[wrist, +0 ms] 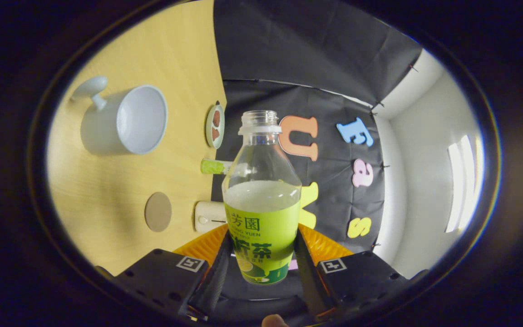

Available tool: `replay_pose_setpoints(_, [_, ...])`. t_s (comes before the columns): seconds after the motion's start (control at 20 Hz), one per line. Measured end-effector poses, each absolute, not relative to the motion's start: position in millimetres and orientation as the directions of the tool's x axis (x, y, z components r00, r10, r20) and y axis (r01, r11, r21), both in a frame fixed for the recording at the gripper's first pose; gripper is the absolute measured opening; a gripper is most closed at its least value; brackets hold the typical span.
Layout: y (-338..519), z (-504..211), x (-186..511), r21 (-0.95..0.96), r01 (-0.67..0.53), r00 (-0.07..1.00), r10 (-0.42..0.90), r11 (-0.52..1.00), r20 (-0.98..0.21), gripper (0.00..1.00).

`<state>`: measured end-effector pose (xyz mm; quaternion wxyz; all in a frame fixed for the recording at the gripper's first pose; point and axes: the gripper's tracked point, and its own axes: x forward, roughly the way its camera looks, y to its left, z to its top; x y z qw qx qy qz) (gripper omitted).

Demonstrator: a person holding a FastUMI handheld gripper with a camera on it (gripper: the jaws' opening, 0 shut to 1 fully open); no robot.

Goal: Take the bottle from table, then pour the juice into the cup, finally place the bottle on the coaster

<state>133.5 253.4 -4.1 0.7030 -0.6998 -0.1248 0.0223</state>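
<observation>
One clear plastic bottle with a green label [262,200], uncapped and partly full of pale juice, sits between the two black fingers of the gripper [261,268], which press on its label from both sides. One white cup with a handle [123,119] lies left and farther off on the pale wooden table [107,190]. One round brown coaster [158,211] lies nearer, left of the bottle. Near the table's far edge stand a small dish [215,126], a green-capped tube [216,166] and a cream block [209,216]. Bare wood lies between cup and coaster.
</observation>
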Motion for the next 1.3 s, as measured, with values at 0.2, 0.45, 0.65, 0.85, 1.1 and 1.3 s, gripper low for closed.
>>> replay_pose_setpoints(0.2, [246.4,-3.1,130.6,-0.964,0.033,0.975,0.204,0.262,0.089,0.78])
replay_pose_setpoints(0.45, [241.3,-11.4,135.2,-0.747,-0.206,0.970,0.235,0.632,-0.068,0.78])
replay_pose_setpoints(0.65, [246.7,-3.5,137.6,-0.517,-0.307,0.949,0.294,0.799,-0.109,0.78])
replay_pose_setpoints(0.85, [248.1,29.0,146.1,-0.384,-0.337,0.940,0.332,0.860,-0.082,0.78])
replay_pose_setpoints(1.1, [260.3,33.3,178.6,-0.221,-0.385,0.923,0.379,0.896,-0.074,0.77])
replay_pose_setpoints(1.3, [276.0,-21.8,209.9,-0.059,-0.450,0.884,0.435,0.891,-0.170,0.78])
